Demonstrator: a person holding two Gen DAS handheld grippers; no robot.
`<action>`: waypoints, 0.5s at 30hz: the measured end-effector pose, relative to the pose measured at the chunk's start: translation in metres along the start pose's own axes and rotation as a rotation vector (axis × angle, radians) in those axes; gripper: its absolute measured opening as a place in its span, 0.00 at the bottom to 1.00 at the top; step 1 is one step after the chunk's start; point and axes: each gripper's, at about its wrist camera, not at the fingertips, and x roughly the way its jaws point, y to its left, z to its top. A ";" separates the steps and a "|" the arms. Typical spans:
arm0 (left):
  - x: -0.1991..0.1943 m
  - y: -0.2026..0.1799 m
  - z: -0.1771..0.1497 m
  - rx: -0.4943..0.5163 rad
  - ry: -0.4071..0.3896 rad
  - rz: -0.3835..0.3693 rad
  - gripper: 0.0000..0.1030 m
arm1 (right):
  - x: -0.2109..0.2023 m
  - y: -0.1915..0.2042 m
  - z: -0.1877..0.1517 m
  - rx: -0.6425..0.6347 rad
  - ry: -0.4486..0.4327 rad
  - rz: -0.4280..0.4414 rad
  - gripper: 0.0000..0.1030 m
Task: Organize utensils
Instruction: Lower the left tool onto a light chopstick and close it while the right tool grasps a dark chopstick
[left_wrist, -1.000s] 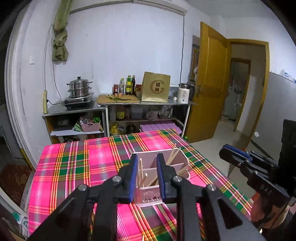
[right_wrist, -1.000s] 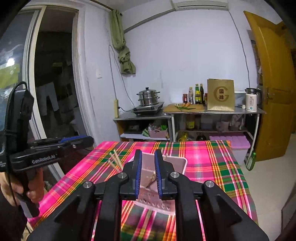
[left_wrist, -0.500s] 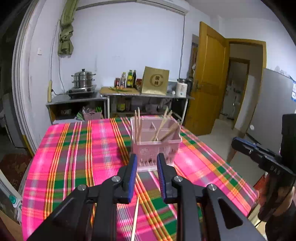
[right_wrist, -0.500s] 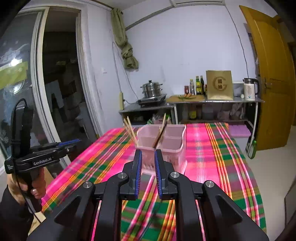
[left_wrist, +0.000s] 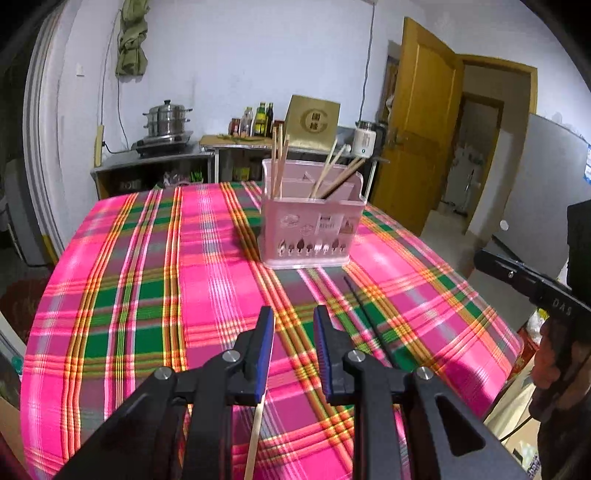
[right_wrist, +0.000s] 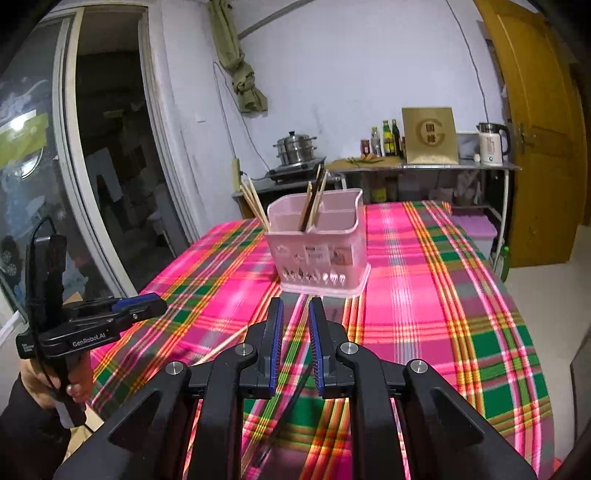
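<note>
Right now the left gripper (left_wrist: 293, 325), a black two-finger tool with blue pads, is hanging low over the pink, green and orange plaid tablecloth (left_wrist: 122, 295), its fingers (left_wrist: 266, 339) standing a narrow gap apart with nothing pinched between them. A pale wooden chopstick (left_wrist: 255, 435) is lying on the cloth under the left finger, and a dark slender chopstick (left_wrist: 364, 314) is lying just to the right of the other finger, running toward the holder.

Ahead, a translucent pink plastic utensil holder with inner compartments (left_wrist: 310, 229) is standing upright on the cloth, well apart from both tools. Several light wooden chopsticks (left_wrist: 279, 162) are leaning in it, along with a dark one.

The right gripper (right_wrist: 295, 319), of the same black and blue make, is pointing at the holder (right_wrist: 319, 254) with its fingers (right_wrist: 275, 332) almost together, and they are gripping nothing. A dark chopstick (right_wrist: 286, 410) is lying on the cloth beneath it, passing under the gap. A pale chopstick (right_wrist: 221, 347) is lying off to its left. A person's hand (right_wrist: 40, 380) is gripping the left tool's handle at the table edge.
</note>
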 end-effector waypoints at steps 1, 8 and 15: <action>0.003 0.001 -0.003 0.001 0.009 0.004 0.23 | 0.003 -0.001 -0.002 0.001 0.011 0.000 0.14; 0.029 0.007 -0.016 0.021 0.090 0.043 0.23 | 0.021 0.001 -0.013 0.000 0.075 -0.011 0.14; 0.067 0.011 -0.019 0.066 0.196 0.063 0.23 | 0.051 -0.004 -0.017 0.012 0.148 -0.034 0.14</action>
